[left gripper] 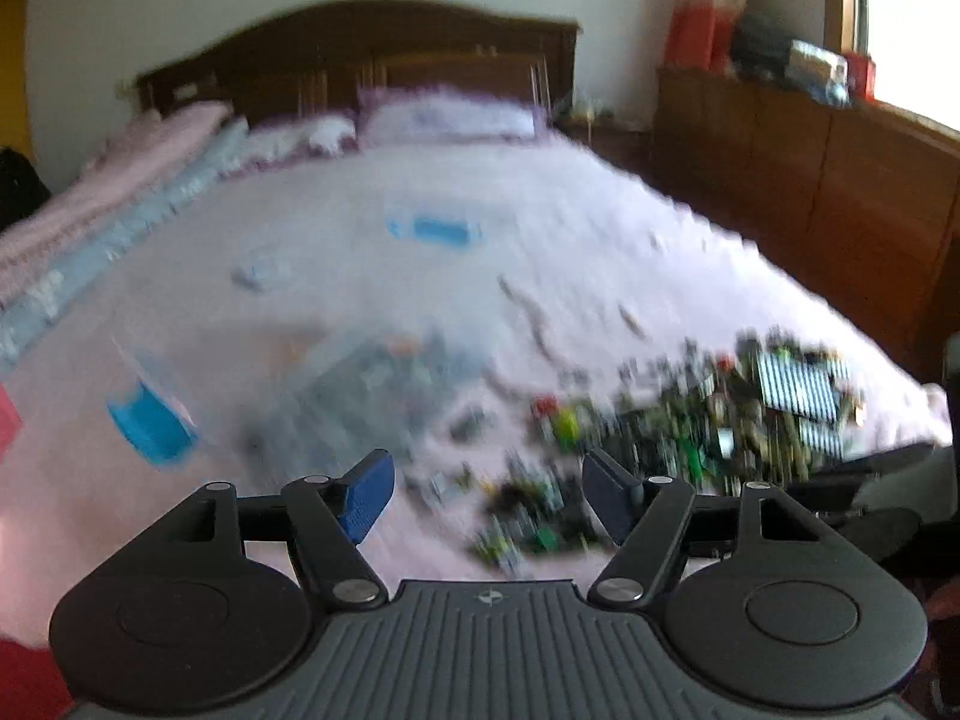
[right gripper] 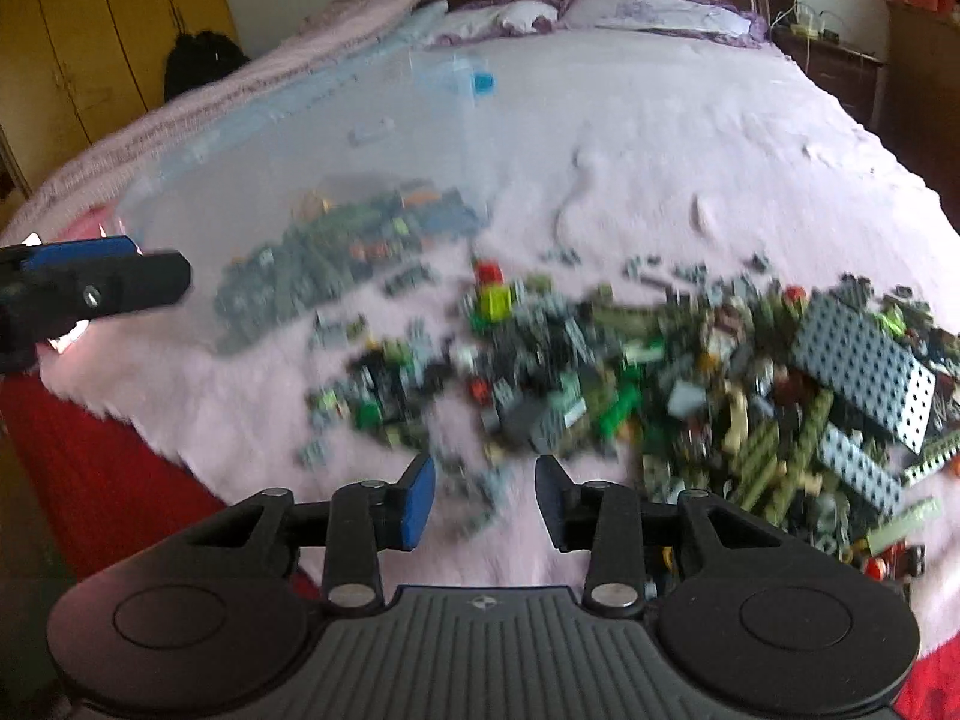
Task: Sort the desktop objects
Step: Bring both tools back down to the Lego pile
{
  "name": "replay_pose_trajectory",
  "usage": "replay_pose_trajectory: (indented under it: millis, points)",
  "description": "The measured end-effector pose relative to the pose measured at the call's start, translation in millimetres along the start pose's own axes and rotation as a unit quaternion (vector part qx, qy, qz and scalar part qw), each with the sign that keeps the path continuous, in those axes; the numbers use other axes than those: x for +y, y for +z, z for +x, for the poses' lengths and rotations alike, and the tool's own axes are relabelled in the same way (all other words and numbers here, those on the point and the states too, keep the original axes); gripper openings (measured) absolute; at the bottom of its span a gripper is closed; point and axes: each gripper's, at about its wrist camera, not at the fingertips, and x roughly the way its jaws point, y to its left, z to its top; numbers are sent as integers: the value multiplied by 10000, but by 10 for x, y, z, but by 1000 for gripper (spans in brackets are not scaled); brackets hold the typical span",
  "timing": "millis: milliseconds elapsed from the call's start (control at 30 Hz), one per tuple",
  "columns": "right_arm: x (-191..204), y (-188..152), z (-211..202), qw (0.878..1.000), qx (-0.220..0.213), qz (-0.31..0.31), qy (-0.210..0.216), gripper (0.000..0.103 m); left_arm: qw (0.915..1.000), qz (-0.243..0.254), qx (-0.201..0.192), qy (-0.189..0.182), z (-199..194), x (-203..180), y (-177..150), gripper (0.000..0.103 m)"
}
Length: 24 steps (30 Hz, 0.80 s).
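Observation:
A big pile of small building bricks [right gripper: 690, 372], mostly green, grey and black, lies on the pink bedspread [right gripper: 660, 138]. It also shows blurred in the left wrist view [left gripper: 690, 432]. A clear plastic bin [right gripper: 312, 180] with blue latches holds several sorted bricks [right gripper: 342, 258] to the left of the pile. My right gripper [right gripper: 485, 498] is open and empty above the pile's near edge. My left gripper [left gripper: 489, 492] is open and empty, over the bricks near the bin [left gripper: 372, 384]. Its finger shows at the left of the right wrist view [right gripper: 102, 282].
A large studded grey plate [right gripper: 864, 366] lies on the pile's right side. A blue latch [left gripper: 150, 426] of the bin is at the left. Pillows [right gripper: 654, 6] and a dark wooden headboard [left gripper: 360, 54] are at the far end. Wooden cabinets [left gripper: 810, 180] line the right.

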Motion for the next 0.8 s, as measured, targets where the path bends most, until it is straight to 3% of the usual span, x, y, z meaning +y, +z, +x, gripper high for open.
replay_pose_trajectory:
  millis: [233,333,500,733,800]
  points:
    - [76,-139,120,9998,119,-133,-47,32,9970,-28,757,-165,459,-64,-334,53]
    - [74,-179,146,9999,148,-77,-22,30,9960,51,859,-239,565,-89,-420,51]
    - [50,-176,139,9999,151,-43,-8,29,9943,57,1023,-302,758,-116,-410,37]
    - [42,-209,171,9999,140,-34,-3,28,9938,143,1056,-304,862,-147,-405,33]
    - [50,-215,181,9999,126,-55,-13,27,9939,156,1046,-317,860,-152,-408,27]
